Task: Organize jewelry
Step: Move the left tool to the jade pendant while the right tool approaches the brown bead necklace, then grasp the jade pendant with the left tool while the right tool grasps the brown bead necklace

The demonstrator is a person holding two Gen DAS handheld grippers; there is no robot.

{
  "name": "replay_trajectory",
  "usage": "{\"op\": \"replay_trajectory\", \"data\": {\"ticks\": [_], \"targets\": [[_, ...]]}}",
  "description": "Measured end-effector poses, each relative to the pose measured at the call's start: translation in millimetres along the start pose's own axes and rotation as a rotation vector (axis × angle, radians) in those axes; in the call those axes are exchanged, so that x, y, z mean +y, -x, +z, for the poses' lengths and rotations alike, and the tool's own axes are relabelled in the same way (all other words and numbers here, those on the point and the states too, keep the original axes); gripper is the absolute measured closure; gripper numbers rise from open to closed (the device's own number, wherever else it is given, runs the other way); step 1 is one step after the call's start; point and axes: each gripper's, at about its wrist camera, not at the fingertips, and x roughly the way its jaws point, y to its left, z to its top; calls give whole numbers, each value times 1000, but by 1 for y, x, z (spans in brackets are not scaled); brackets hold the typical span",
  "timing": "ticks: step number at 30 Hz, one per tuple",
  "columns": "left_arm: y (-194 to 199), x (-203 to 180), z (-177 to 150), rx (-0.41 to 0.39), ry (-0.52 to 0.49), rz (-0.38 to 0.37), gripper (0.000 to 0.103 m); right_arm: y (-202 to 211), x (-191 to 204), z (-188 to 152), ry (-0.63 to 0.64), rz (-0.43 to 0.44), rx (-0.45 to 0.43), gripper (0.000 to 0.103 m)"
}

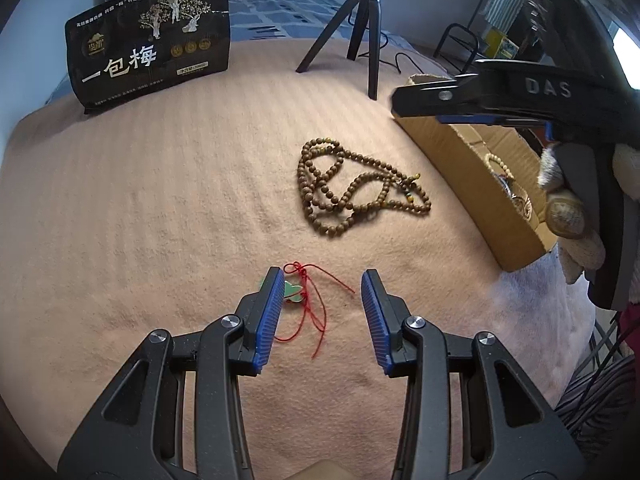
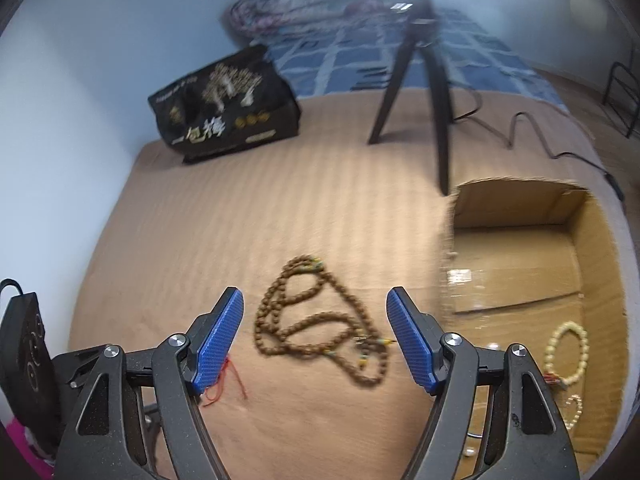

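Black bag (image 1: 150,38) "一包梅" | right gripper (image 1: 404,98) "DAS" | wooden beads (image 1: 356,186)

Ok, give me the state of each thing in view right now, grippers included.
left gripper: open, empty, over the pendant
right gripper: open, empty
jade pendant on red cord: on the blanket, cord loose
brown bead necklace: tangled heap on the blanket
cardboard box: open
cream bead bracelet: inside box

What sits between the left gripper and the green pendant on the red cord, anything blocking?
Nothing visible. The left gripper is open, and the green pendant lies on the tan blanket just inside its left finger, the red cord trailing between the fingers. The brown bead necklace lies farther ahead, apart.
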Motion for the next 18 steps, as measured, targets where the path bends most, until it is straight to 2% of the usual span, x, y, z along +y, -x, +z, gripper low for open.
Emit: {"op": "replay_trajectory", "data": {"ticks": [8, 12, 18], "targets": [[-6, 13, 1, 1, 16, -30, 63, -49, -1, 4, -26, -37, 101, 29], [-14, 16, -2, 22, 6, -30, 63, -68, -10, 4, -60, -58, 119, 29], [-19, 20, 0, 26, 14, -39, 63, -89, -10, 9, -90, -43, 138, 29]]}}
